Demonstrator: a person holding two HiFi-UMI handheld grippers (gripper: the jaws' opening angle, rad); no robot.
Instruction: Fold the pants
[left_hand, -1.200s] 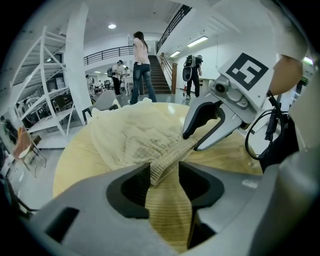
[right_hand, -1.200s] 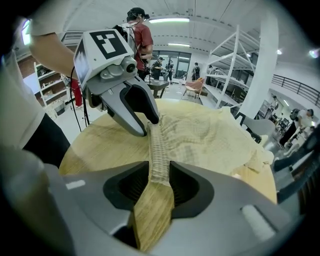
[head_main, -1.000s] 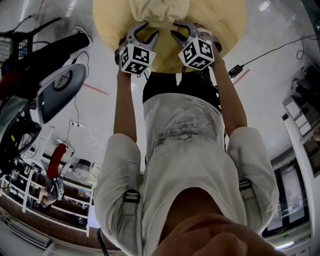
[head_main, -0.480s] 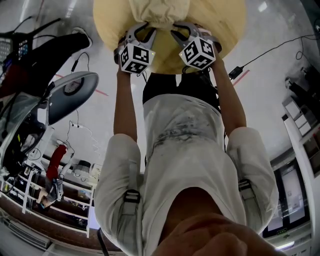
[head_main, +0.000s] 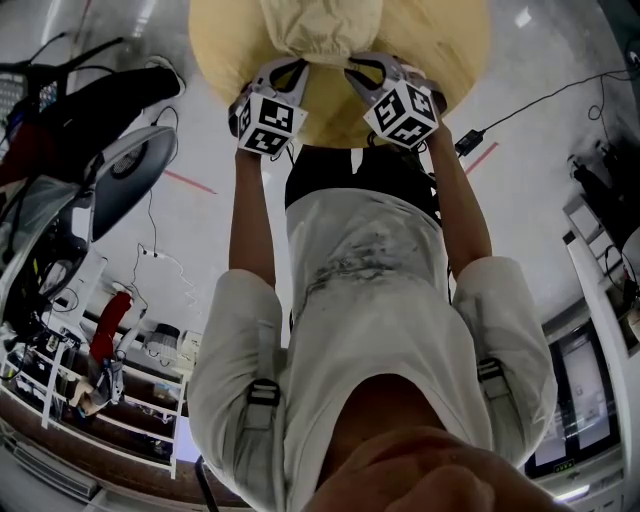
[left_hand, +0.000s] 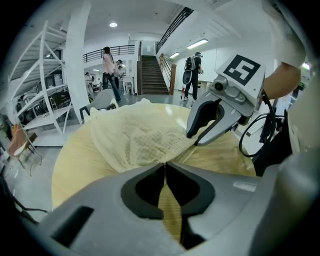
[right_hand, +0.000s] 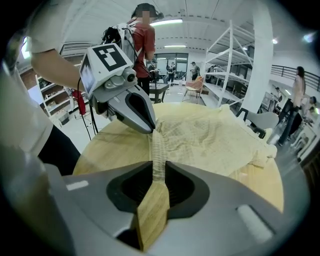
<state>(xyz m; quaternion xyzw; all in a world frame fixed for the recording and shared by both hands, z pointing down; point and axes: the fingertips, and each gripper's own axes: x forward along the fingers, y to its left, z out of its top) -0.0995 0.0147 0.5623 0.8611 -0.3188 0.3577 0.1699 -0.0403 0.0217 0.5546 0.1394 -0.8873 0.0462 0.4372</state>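
Pale yellow pants (head_main: 320, 25) lie bunched on a round wooden table (head_main: 215, 55). Both grippers sit side by side at the pants' near edge. My left gripper (head_main: 290, 64) has just been closing, and its jaws (left_hand: 164, 164) now pinch the edge of the waffle-textured pants (left_hand: 140, 135). My right gripper (head_main: 362, 64) has been closing too, and its jaws (right_hand: 157, 161) press on the waistband strip of the pants (right_hand: 210, 135). Each gripper view shows the other gripper close by: the right gripper (left_hand: 193, 138) and the left gripper (right_hand: 150, 131), tips on the same edge.
A grey chair (head_main: 125, 165) and dark equipment stand on the floor to the left. White shelving (head_main: 90, 395) sits at the lower left. A black cable (head_main: 540, 105) runs across the floor on the right. People walk in the hall beyond the table (left_hand: 75, 160).
Both grippers' fingers have drawn together on the pants' near edge, the left one more. The hands have stayed where they were. The grey chair's place in the picture has shifted a little.
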